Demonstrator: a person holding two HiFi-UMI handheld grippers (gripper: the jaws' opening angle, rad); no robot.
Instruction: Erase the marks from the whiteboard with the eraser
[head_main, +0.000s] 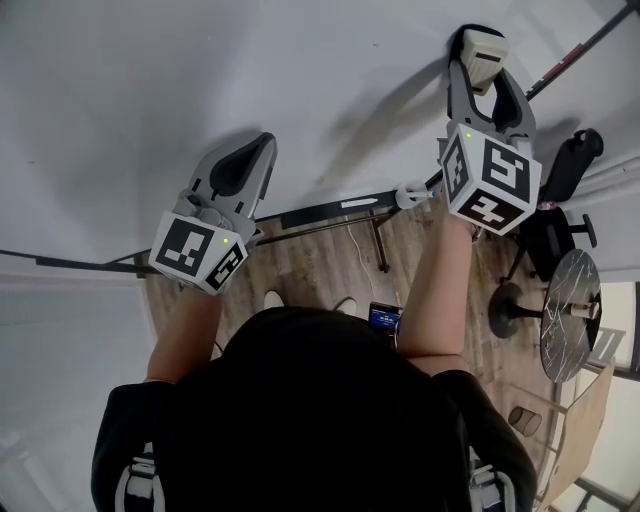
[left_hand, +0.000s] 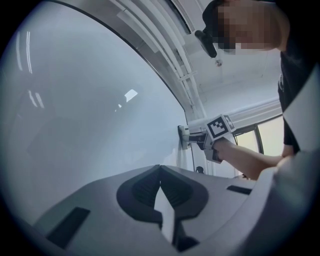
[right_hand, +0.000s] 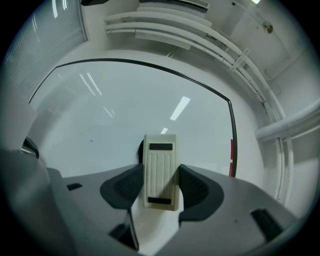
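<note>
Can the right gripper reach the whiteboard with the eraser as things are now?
Likely yes: the right gripper grips the eraser, whose far end seems to touch the whiteboard, with nothing between them.

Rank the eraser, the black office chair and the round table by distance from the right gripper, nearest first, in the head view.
1. Eraser, held between the jaws of the right gripper.
2. Black office chair, just to its right.
3. Round table, lower right, farthest.
</note>
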